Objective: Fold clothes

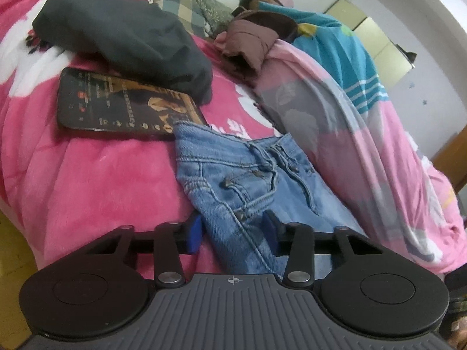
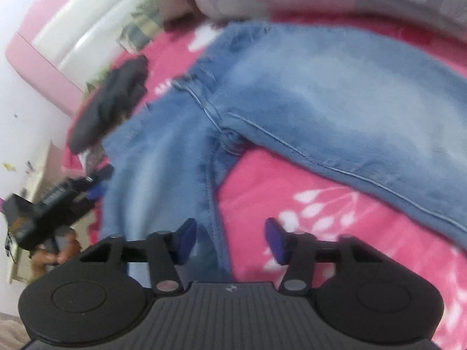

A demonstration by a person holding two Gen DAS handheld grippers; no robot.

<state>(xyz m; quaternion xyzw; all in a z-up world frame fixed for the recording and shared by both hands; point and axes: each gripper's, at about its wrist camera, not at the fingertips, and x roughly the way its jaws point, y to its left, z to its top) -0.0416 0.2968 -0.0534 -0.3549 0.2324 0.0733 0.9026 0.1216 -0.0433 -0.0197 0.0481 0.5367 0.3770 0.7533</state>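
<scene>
Denim jeans [image 1: 248, 186] spread on pink blanket [image 1: 96, 180].
Left gripper [image 1: 232, 232] jaws apart, straddling waistband; right gripper [image 2: 230, 237] jaws apart over a leg.

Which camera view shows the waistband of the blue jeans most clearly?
The left wrist view. There the jeans lie sharp on the pink blanket, with the waistband, rivets and seams visible just ahead of the open left claw. The right wrist view is blurred by motion and shows mainly the two legs and the crotch seam.
</scene>
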